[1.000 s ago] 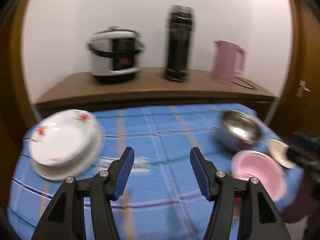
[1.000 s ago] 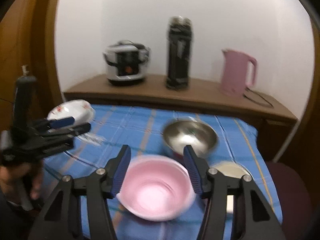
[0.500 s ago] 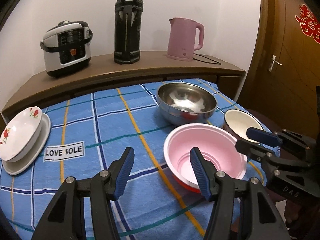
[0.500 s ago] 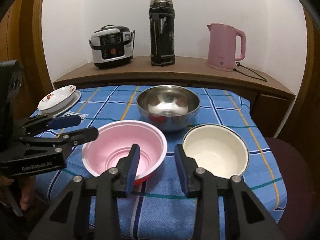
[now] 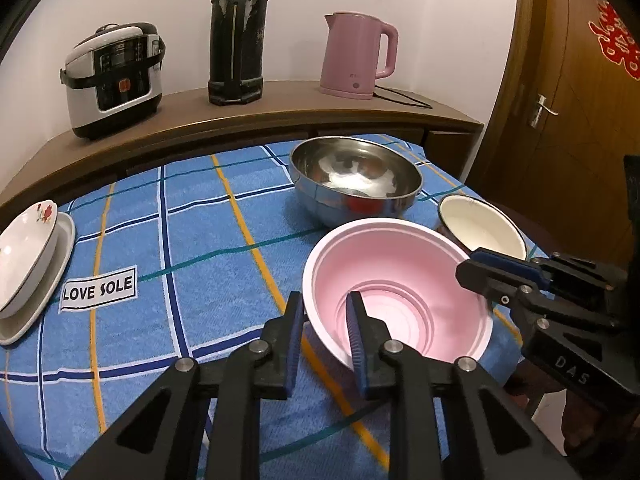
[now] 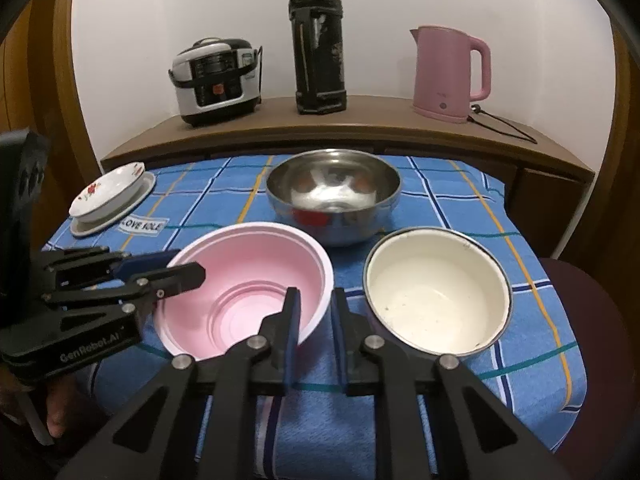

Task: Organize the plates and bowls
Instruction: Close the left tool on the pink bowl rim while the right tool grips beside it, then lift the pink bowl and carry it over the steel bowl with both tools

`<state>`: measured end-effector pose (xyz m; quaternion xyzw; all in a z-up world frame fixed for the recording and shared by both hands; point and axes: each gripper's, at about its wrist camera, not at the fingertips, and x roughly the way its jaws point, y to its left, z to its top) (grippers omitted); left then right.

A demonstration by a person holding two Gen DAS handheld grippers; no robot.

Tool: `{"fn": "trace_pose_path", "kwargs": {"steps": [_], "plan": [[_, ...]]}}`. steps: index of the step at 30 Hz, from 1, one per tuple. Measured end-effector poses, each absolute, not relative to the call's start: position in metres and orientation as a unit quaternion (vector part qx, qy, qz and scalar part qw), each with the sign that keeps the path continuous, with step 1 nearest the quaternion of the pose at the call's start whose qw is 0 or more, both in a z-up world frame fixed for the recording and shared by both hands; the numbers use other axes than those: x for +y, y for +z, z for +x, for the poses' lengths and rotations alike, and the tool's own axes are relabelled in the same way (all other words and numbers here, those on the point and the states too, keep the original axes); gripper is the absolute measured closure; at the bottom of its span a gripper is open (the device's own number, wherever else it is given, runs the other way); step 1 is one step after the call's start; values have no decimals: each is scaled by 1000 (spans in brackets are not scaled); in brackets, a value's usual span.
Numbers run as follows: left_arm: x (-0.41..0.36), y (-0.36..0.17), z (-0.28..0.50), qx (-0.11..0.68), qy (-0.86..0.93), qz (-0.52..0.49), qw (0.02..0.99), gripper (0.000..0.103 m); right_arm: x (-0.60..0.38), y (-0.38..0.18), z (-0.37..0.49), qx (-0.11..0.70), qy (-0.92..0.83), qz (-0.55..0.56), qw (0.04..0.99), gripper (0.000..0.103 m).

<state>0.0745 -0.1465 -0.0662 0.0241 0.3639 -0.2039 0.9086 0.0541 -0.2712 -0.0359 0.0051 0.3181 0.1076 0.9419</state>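
Left claw [image 5: 322, 322]: narrowed on the pink bowl's [image 5: 400, 292] near-left rim.
Right claw [image 6: 314, 320]: narrowed on its right rim.
Pink bowl: on the worktop [image 5: 200, 240], before the steel bowl [image 5: 356, 180].

Your left gripper [image 5: 322, 314] has matte black angular arms with triangular cut-outs, round silver pivot screws, and ribbed dark-blue pads [image 5: 354, 330] lining the fingers. Your right gripper [image 6: 314, 316] is built identically. Seen side-on, the left body carries grey "GenRobot.AI" lettering; the right body shows "DAS". Bare skin of your hand [image 6: 60, 420] shows beneath the left unit.
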Motion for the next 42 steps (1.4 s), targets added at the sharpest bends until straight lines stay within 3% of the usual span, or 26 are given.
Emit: {"fn": "trace_pose_path", "kwargs": {"steps": [20,34,42], "plan": [[-153,19,97,276,-233,47,931,79,-276,41,69,253,54,25,966,87],[-174,33,166,298,-288,47,909,79,-291,77,110,234,-18,46,971,87],[-175,34,175,295,-277,39,914,79,-295,68,126,243,-3,40,969,87]]}}
